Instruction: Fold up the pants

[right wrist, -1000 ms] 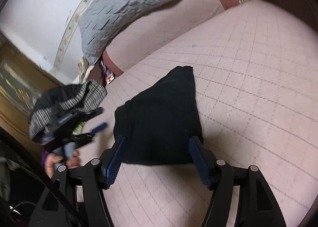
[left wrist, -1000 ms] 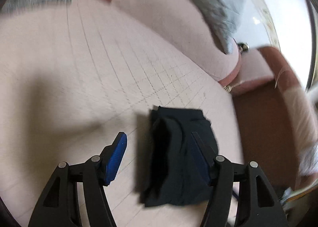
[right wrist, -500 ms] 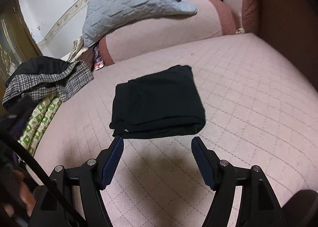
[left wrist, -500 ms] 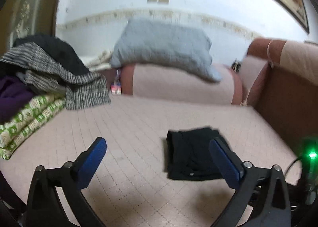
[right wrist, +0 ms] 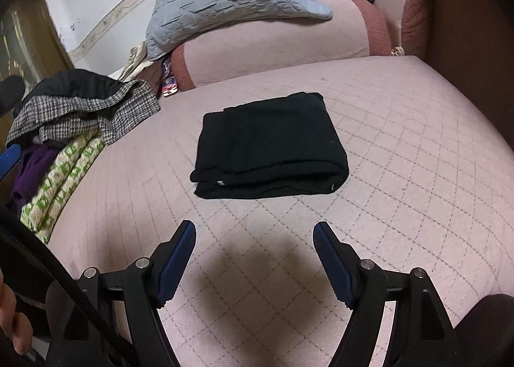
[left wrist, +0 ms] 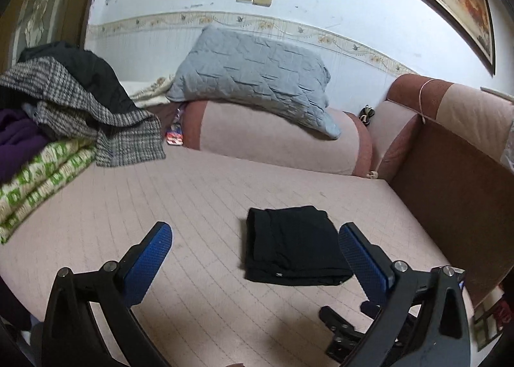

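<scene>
Looking from the left wrist, the black pants (left wrist: 294, 243) lie folded in a neat square on the pink bed (left wrist: 192, 200), near its right edge. The left gripper (left wrist: 253, 249) is wide apart and holds nothing. A grey pillow (left wrist: 253, 77) rests on the bolster behind.

From the right wrist, the pants (right wrist: 270, 147) sit flat in the middle of the bed (right wrist: 401, 158). The right gripper (right wrist: 255, 243) hangs near them, not touching; its jaws are opening, nothing between them. A pile of clothes (right wrist: 77, 110) lies at the left.
</scene>
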`<state>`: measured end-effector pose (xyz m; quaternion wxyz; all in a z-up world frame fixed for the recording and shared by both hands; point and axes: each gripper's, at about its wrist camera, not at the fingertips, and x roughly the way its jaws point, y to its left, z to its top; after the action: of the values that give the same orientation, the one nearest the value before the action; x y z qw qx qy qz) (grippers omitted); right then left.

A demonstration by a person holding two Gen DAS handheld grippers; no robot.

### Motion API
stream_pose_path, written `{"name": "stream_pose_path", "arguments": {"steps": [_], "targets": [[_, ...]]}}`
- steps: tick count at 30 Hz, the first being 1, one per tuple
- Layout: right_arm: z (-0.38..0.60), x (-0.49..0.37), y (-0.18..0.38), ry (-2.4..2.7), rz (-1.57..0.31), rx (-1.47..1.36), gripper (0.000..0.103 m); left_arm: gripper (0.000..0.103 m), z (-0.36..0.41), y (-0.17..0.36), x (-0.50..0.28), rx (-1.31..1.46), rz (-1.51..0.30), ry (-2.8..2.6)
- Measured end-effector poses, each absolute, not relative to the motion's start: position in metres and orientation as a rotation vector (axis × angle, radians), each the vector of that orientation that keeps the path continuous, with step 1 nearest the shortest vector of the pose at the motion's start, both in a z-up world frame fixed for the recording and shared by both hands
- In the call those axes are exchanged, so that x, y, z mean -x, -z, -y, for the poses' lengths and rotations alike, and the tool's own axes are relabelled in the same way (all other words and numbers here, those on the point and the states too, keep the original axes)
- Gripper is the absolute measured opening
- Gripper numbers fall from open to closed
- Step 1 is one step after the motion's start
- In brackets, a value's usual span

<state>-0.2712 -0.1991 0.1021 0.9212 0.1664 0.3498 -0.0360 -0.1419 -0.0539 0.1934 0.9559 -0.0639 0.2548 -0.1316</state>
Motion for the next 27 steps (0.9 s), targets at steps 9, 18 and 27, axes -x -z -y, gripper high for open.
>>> {"name": "stream_pose_path", "arguments": {"steps": [9, 18, 27], "targets": [[0.199, 0.270, -0.099, 0.098, -0.728, -0.334, 0.083, 0.103, 0.066, -0.165, 0.128, 0.055, -0.668, 0.233], [0.202, 0.265, -0.092, 0.117, -0.753, -0.341, 0.083, 0.103, 0.073, -0.152, 0.124, 0.027, -0.718, 0.251], [0.205, 0.262, -0.085, 0.126, -0.773, -0.343, 0.083, 0.103, 0.077, -0.140, 0.118, 0.024, -0.775, 0.264]]}}
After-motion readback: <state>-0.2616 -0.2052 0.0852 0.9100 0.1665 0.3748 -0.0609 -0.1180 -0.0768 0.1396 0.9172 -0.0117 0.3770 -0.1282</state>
